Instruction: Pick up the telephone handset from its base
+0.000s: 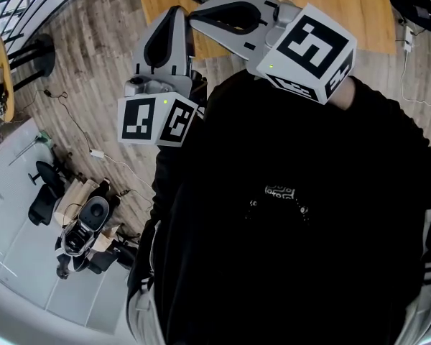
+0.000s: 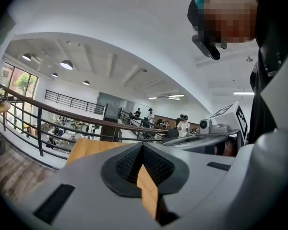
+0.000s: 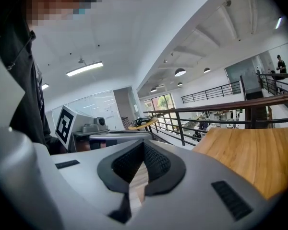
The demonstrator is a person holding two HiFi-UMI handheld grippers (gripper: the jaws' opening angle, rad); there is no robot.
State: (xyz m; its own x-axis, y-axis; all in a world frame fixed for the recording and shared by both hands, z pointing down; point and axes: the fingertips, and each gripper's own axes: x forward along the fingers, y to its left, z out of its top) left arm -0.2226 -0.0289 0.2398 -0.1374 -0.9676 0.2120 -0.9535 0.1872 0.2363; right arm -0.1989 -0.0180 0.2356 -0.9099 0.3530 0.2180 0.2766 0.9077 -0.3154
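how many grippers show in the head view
2. The left gripper is at upper left; the right gripper comes in from upper right, their tips close together. Both are shut and empty. None looks hidden.

A wooden table [image 3: 249, 152] lies just ahead of the fingers [image 3: 158, 164] of the right gripper [image 3: 143, 148] — beyond it a dark railing [image 3: 200, 106], round ceiling lamps [image 3: 180, 72] above.

Right claw [image 3: 143, 142] pressed together — wooden table [image 3: 252, 157] beside it.

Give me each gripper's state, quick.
Left gripper: closed, nothing held.
Right gripper: closed, nothing held.
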